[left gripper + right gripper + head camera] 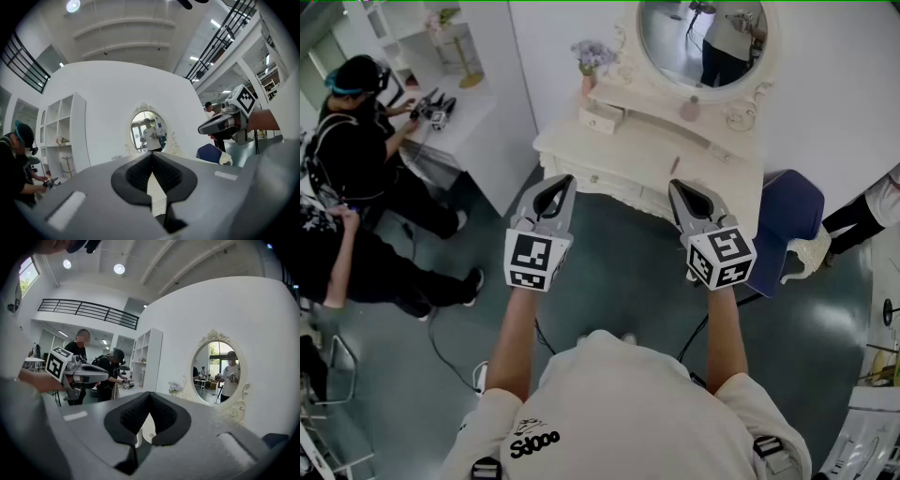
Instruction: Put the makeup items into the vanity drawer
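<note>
The left gripper (565,181) and right gripper (674,186) are held up side by side in front of the person, well apart from each other, both pointing roughly level toward the vanity (649,142). Each gripper's own view shows its jaws pressed together at the tips with nothing between them. The makeup items lie on the vanity top, out of reach of both grippers: a pink bottle (690,110) stands below the oval mirror (701,39), and a slim stick (675,165) lies near the front edge. A small drawer (602,118) sits on the top's left part, beside a vase of flowers (592,60). A blue chair (789,217) stands just right of the vanity. At the left, two people (356,141) are at a white desk (469,117).
</note>
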### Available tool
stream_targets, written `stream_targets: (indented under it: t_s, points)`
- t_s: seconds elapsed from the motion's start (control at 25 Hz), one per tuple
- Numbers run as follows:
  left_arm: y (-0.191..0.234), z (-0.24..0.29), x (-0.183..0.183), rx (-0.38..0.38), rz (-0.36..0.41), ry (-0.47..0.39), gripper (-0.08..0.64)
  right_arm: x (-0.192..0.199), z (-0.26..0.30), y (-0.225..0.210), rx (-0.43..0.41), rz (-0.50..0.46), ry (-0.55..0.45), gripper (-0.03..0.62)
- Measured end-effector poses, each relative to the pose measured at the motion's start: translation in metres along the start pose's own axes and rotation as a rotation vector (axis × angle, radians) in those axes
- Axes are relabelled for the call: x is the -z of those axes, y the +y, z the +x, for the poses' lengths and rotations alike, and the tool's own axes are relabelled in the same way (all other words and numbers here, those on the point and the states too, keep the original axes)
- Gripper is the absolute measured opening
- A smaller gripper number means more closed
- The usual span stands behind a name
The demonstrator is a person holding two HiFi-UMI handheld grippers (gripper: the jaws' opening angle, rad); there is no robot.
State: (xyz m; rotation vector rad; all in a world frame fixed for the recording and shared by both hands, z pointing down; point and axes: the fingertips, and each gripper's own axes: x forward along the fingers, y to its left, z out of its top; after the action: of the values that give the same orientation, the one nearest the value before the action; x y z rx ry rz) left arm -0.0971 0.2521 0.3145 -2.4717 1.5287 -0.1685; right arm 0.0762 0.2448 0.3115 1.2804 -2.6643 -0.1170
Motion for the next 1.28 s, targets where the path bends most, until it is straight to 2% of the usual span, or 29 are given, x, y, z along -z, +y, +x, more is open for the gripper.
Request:
stream_targets:
  t_s: [0.28,0.44,0.68,0.76,0.88,1.04,1.28]
  points:
    - [0.014,-0.003,0.006,0.004,-0.013,0.001,0.02,-0.006,0.009,0.008,0.01,-0.001,-0.006,0.003]
    - [0.018,-0.009,0.014,0.016,-0.021,-0.004,0.02,-0.007,0.008,0.015,0.039,0.031,-0.039,0.003]
    - [0.022,-0.012,0.033,0.069,-0.088,0.02,0.02,-0.002,0.007,0.021,0.076,0.094,-0.045,0.003]
    - [0.02,-0.008,0.035,0.09,-0.084,0.022,0.02,0.0,0.009,0.017,0.082,0.106,-0.043,0.003]
    - [0.024,0.006,0.036,0.103,-0.05,0.022,0.02,0.003,0.02,0.007,0.077,0.104,-0.037,0.003]
    - [0.032,0.036,0.038,0.109,-0.055,0.018,0.02,0.007,0.043,-0.014,0.065,0.094,-0.03,0.002]
    - [0.048,0.105,0.039,0.116,-0.054,0.029,0.02,0.004,0.083,-0.073,0.062,0.102,-0.047,0.002]
